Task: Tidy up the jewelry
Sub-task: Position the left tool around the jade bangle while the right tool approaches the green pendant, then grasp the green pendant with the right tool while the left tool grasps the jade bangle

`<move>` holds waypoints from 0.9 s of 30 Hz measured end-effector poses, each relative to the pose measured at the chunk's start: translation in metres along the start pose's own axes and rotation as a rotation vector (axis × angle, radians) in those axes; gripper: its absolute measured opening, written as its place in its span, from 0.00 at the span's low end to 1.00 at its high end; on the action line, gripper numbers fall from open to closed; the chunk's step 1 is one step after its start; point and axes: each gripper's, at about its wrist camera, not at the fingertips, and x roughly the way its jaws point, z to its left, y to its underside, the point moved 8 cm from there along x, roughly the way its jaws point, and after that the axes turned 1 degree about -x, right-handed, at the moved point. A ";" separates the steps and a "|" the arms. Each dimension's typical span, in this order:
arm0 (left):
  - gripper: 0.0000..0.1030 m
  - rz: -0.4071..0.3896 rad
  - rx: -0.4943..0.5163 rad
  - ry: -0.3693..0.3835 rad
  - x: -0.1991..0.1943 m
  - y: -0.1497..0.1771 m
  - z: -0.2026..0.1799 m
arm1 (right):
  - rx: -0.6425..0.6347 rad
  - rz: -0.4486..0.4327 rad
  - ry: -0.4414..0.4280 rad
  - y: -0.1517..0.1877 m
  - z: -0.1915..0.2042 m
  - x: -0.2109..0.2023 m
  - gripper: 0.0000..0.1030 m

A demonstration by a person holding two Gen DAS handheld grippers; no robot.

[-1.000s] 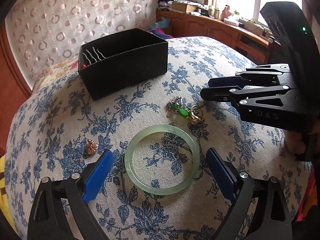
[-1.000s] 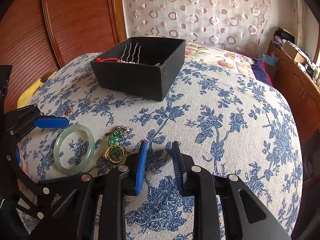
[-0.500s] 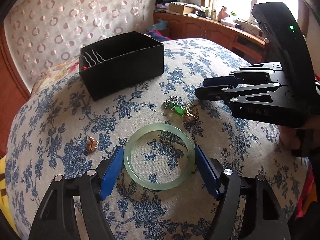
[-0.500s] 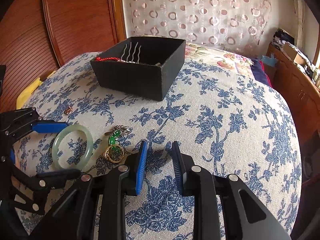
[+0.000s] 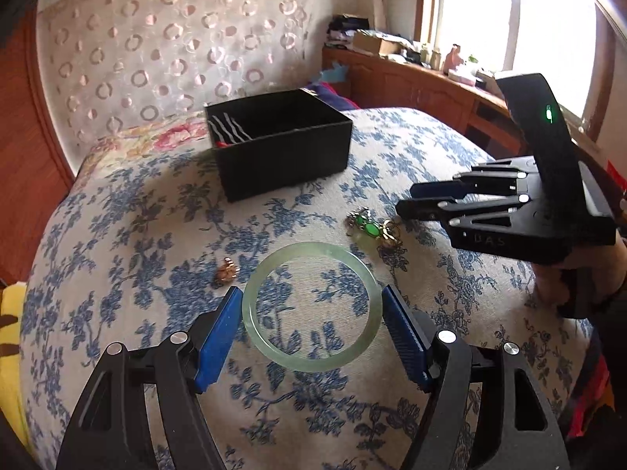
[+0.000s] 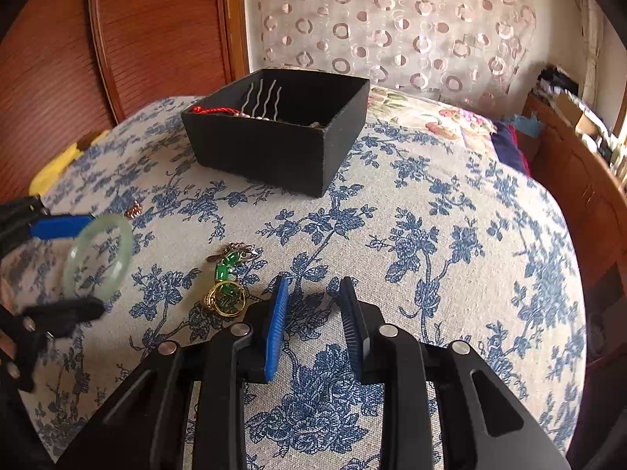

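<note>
Between your left hand-held gripper's (image 5: 309, 333) blue pads lies the pale green jade bangle (image 5: 310, 305), and both pads press its outer rim, one on each side. Seen from the right wrist, the bangle (image 6: 98, 256) looks tilted, with its far edge raised off the blue-flowered tablecloth (image 6: 431, 258), so you have it grasped. The cloth covers a round bench, and the bangle sits near the bench's left edge as that view shows it.

Your right hand-held gripper (image 6: 313, 313) hangs over bare cloth with a narrow gap between its pads and nothing in them; it is released. Just left of its fingers lies a tangle of green-stone jewelry with a gold ring (image 6: 226, 288), touching neither gripper. From the left wrist, the same tangle (image 5: 372, 228) lies just beyond the bangle, close to the right gripper's (image 5: 415, 199) tips.

A small copper-coloured ornament (image 5: 226, 272) rests on the cloth beside the bangle, a little apart from the left pad.

Toward the far edge of the bench stands an open black box (image 6: 274, 152). Inside it you can see silver wavy hairpins (image 6: 263, 98) leaning on the wall and a red cord (image 6: 213, 110).
</note>
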 end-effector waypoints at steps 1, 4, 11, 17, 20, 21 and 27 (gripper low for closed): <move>0.67 -0.004 -0.007 0.000 -0.002 0.000 0.002 | -0.003 -0.004 -0.011 -0.002 0.004 -0.001 0.29; 0.67 -0.011 -0.021 -0.002 -0.004 0.001 0.007 | -0.015 -0.029 -0.048 -0.010 0.016 -0.008 0.28; 0.67 -0.021 -0.025 0.002 -0.009 0.001 0.008 | -0.051 -0.003 -0.101 -0.020 0.042 -0.004 0.27; 0.67 -0.020 -0.027 -0.002 -0.010 0.002 0.009 | -0.066 0.046 -0.054 -0.017 0.045 0.010 0.27; 0.67 -0.019 -0.029 0.000 -0.010 0.003 0.009 | -0.063 0.047 -0.052 -0.021 0.045 0.014 0.27; 0.67 -0.019 -0.029 0.001 -0.009 0.003 0.009 | -0.064 0.048 -0.053 -0.023 0.046 0.015 0.27; 0.67 -0.022 -0.030 0.000 -0.010 0.003 0.009 | -0.048 0.038 -0.119 -0.031 0.050 0.019 0.08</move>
